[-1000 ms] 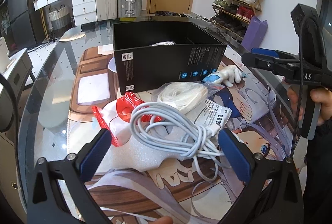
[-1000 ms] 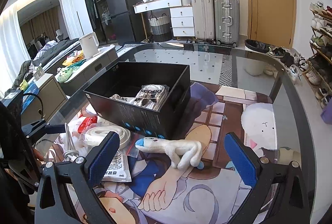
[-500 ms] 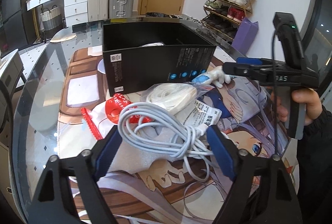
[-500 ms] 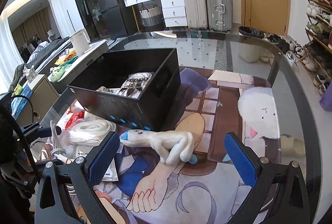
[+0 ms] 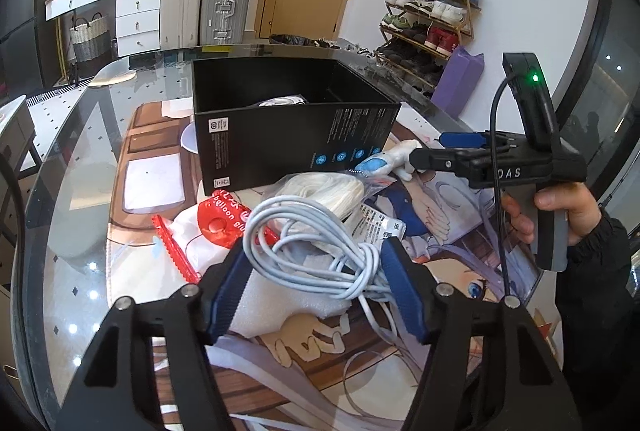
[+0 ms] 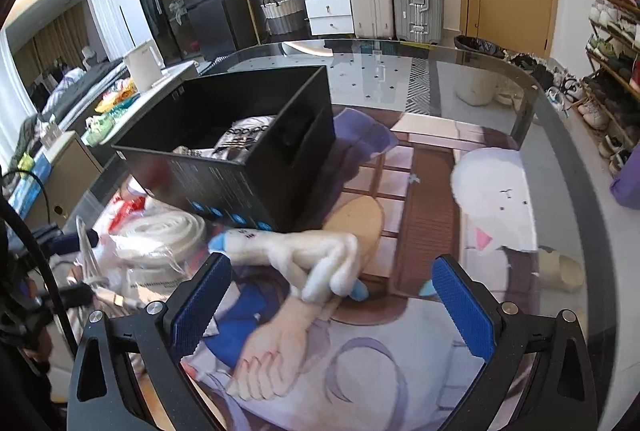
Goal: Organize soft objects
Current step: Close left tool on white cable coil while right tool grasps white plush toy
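Observation:
A coiled white cable [image 5: 316, 251] lies on a white foam sheet [image 5: 288, 303]; my left gripper [image 5: 316, 291] has its blue pads on either side of the coil, narrowed around it. A white plush toy with blue tips [image 6: 304, 255] lies on the printed mat in front of the black box [image 6: 248, 135]; it also shows in the left wrist view [image 5: 388, 161]. My right gripper [image 6: 332, 303] is open, its pads on either side of the toy. The box [image 5: 296, 135] holds packaged items [image 6: 244, 135].
A bagged white rope coil [image 5: 320, 191], a red balloon packet [image 5: 220, 223] and a labelled packet [image 5: 376, 227] lie by the cable. The glass table edge [image 6: 560, 135] curves at the right. Suitcases and a shoe rack stand beyond.
My left gripper's jaws have narrowed around the cable coil. My right gripper has moved forward so the plush toy now sits between its open pads.

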`<action>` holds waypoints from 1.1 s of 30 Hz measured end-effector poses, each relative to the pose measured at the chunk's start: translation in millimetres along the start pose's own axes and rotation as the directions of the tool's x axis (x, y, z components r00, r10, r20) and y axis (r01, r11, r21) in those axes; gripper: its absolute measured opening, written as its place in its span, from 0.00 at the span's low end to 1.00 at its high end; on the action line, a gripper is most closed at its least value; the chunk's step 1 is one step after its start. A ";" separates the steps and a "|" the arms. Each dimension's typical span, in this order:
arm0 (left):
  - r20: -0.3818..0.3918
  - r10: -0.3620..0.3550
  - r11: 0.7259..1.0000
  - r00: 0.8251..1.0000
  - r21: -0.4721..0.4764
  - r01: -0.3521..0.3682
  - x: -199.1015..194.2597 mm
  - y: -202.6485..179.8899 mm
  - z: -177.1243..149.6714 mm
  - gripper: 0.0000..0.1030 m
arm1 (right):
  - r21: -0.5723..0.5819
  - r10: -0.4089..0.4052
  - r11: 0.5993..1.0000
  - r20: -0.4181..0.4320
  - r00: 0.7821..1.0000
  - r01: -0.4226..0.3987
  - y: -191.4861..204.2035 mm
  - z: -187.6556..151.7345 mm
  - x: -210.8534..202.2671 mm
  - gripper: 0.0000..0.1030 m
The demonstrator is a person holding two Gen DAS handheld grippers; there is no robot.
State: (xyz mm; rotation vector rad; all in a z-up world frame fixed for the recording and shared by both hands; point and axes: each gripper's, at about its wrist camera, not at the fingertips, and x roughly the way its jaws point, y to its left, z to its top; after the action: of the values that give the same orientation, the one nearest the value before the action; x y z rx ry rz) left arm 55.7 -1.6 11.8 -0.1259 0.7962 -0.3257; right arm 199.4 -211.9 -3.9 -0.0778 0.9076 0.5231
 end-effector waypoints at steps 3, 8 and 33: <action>0.001 0.001 1.000 1.000 0.001 -0.001 0.5 -0.2 -0.4 0.64 | -0.006 -0.016 1.000 -0.003 1.000 0.016 -4.3 -1.6 -0.4 0.99; 0.000 -0.001 1.000 1.000 -0.001 0.001 0.5 0.5 -0.4 0.63 | -0.042 -0.029 0.999 -0.036 0.999 0.027 -2.8 -6.5 5.5 0.99; -0.045 0.019 1.000 0.999 0.020 -0.018 0.9 -4.3 -4.2 0.72 | -0.109 -0.057 0.993 -0.043 0.997 0.052 13.0 -7.4 16.9 0.24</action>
State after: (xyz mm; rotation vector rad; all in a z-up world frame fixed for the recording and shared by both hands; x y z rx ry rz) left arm 52.2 -5.8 9.2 -0.0932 0.8381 -0.3197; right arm 196.4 -195.9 -19.5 -0.2128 0.9191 0.5206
